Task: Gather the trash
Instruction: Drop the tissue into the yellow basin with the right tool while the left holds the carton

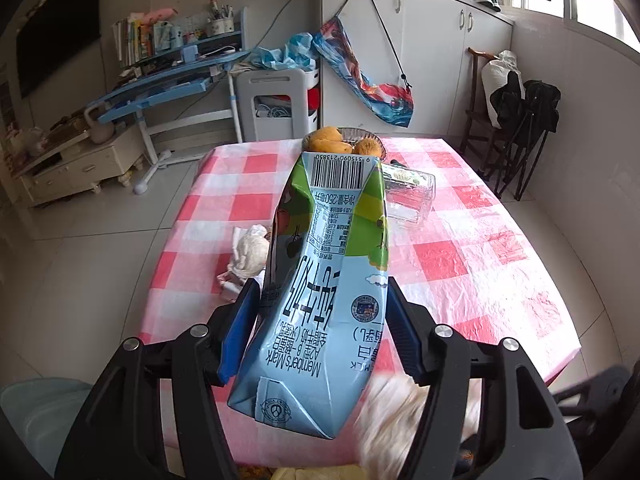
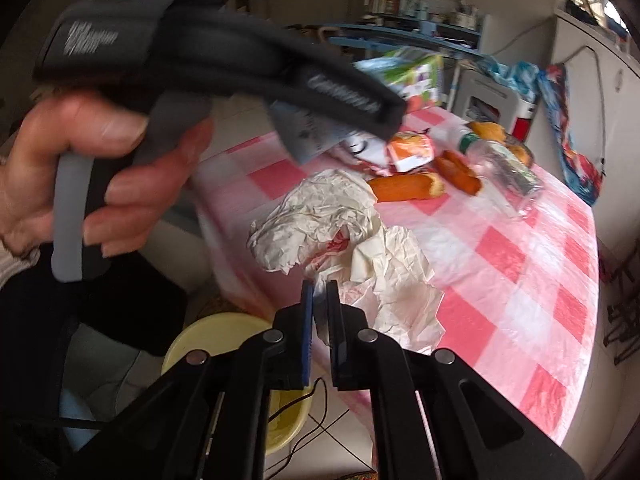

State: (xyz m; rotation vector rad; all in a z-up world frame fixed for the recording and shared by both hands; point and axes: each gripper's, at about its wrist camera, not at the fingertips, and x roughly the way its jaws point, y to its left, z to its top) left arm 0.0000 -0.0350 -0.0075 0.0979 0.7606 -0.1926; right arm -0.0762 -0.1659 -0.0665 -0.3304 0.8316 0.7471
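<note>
My left gripper [image 1: 322,286] is shut on a blue and green milk carton [image 1: 324,280] and holds it above the near edge of the pink checked table [image 1: 480,248]. The carton also shows in the right wrist view [image 2: 408,70], blurred, behind the hand-held left gripper. My right gripper [image 2: 320,284] is shut on the edge of a large crumpled white paper wrapper [image 2: 332,232] lying at the table's near edge. A small crumpled tissue [image 1: 250,252] lies on the table left of the carton.
A yellow bin [image 2: 224,356] stands on the floor below the table edge. On the table are a clear plastic bottle [image 2: 500,160], an orange snack packet [image 2: 412,152], bread pieces [image 2: 408,186] and a bowl of oranges [image 1: 340,142].
</note>
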